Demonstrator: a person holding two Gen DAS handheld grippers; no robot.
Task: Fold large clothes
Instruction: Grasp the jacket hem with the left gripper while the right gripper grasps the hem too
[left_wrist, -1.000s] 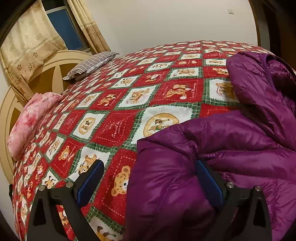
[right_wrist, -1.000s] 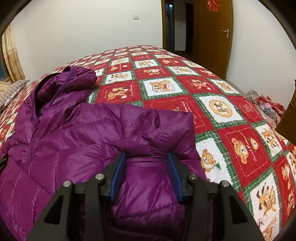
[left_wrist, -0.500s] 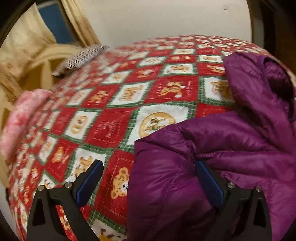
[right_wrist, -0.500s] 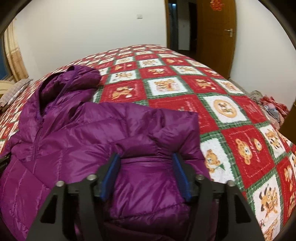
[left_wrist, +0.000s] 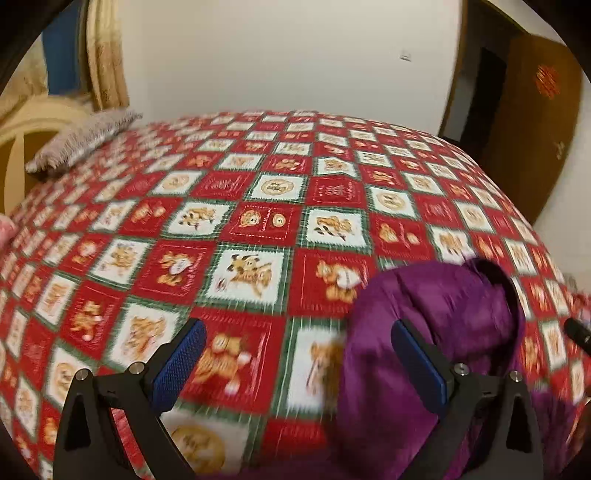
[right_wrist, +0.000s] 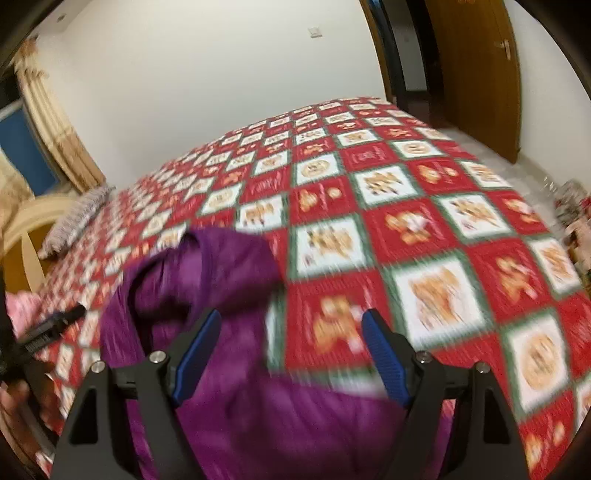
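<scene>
purple jacket (right_wrist: 229, 369) under right gripper (right_wrist: 291, 350), jaws opening, nothing pinched | left gripper (left_wrist: 299, 363) released, jacket at right finger | red quilt (left_wrist: 258, 206) | door (right_wrist: 476, 74) far right

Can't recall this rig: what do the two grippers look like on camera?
Both match. The left gripper and right gripper each have two matte black, angular fingers with triangular cut-outs and silver round screw heads near the tips. Blue textured pads line the inner faces. No cables, markings or sleeves are visible.

Motion blur smears the purple jacket (right_wrist: 236, 398) and the bedspread (right_wrist: 424, 229) prints; the jacket's near part is cut off by both views' bottom edges.
</scene>
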